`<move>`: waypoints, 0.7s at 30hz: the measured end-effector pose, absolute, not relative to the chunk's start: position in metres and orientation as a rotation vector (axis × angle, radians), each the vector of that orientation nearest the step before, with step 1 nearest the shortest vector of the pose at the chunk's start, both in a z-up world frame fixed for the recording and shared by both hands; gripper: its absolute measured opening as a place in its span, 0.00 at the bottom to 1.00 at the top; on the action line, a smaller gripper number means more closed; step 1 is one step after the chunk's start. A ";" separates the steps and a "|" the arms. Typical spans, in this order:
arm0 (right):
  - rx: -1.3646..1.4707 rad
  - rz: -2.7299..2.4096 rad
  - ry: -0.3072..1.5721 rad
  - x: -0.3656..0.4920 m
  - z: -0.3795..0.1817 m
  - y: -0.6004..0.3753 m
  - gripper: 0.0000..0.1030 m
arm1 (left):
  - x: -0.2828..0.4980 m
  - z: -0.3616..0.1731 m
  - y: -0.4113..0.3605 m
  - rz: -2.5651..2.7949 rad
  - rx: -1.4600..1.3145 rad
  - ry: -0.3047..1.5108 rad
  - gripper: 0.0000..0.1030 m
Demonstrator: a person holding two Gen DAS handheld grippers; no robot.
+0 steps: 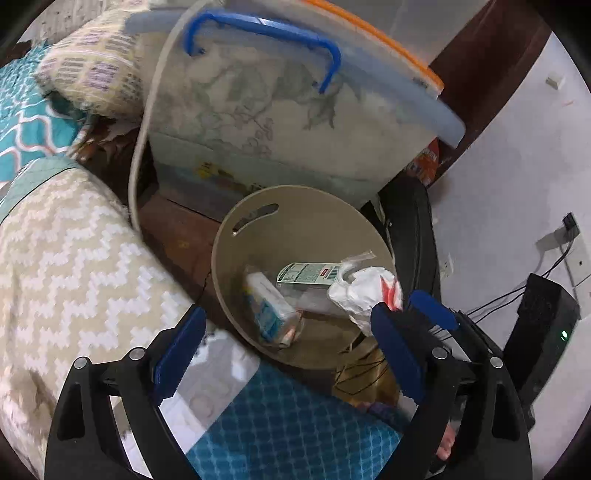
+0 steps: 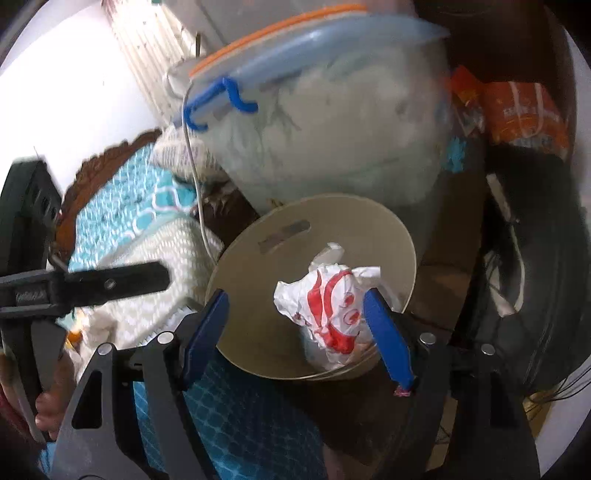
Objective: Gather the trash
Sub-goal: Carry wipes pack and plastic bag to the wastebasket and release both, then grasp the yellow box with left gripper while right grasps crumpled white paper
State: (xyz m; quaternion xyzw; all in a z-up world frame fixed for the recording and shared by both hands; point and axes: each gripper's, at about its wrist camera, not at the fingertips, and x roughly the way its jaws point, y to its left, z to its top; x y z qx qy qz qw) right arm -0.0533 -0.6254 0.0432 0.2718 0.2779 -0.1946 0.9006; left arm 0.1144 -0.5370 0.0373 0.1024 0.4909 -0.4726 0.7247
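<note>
The crumpled wrapper [image 2: 330, 314] is white paper with red printing, bunched into a loose ball. It sits over the right side of the tan bin [image 2: 258, 266], against the inner face of the right tool's [image 2: 295, 332] right-hand finger; the other finger stands well off to the left at the bin's near rim, so the right tool is spread wide and the wrapper is not pinched. Whether the wrapper rests on anything below cannot be told.

From the left: a bed with a cream zigzag blanket [image 1: 62, 258] and a teal patterned cover [image 1: 22, 122] presses close to the bin's left side, with a white cable [image 1: 142, 140] hanging down between them. The left tool [image 1: 288, 354] hovers at the bin's near rim with its blue fingers spread and nothing between them.

Inside the tan bin lie a flattened clear bottle with a blue and white label [image 1: 269, 314] on the left and a clear bottle with a green and white label [image 1: 308, 275] farther back. Behind the bin, touching or just beside its far rim, stands a large clear storage tub [image 1: 295, 122] with a blue handle [image 1: 258, 33], filled with pale fabric. To the right a black bag [image 2: 532, 295] crowds the bin, leaving little room on that side.
</note>
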 end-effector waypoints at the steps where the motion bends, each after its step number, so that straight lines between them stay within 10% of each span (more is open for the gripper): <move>1: 0.573 -0.397 0.563 -0.054 0.046 -0.622 0.74 | 0.113 0.042 -0.525 -1.037 0.216 1.066 0.84; 11: 0.544 -0.347 0.498 -0.046 0.064 -0.592 0.72 | 0.080 0.058 -0.356 -0.937 0.160 0.956 0.84; 21: 0.795 -0.460 0.471 -0.080 0.040 -0.641 0.40 | 0.061 0.059 -0.190 -0.717 0.052 0.931 0.84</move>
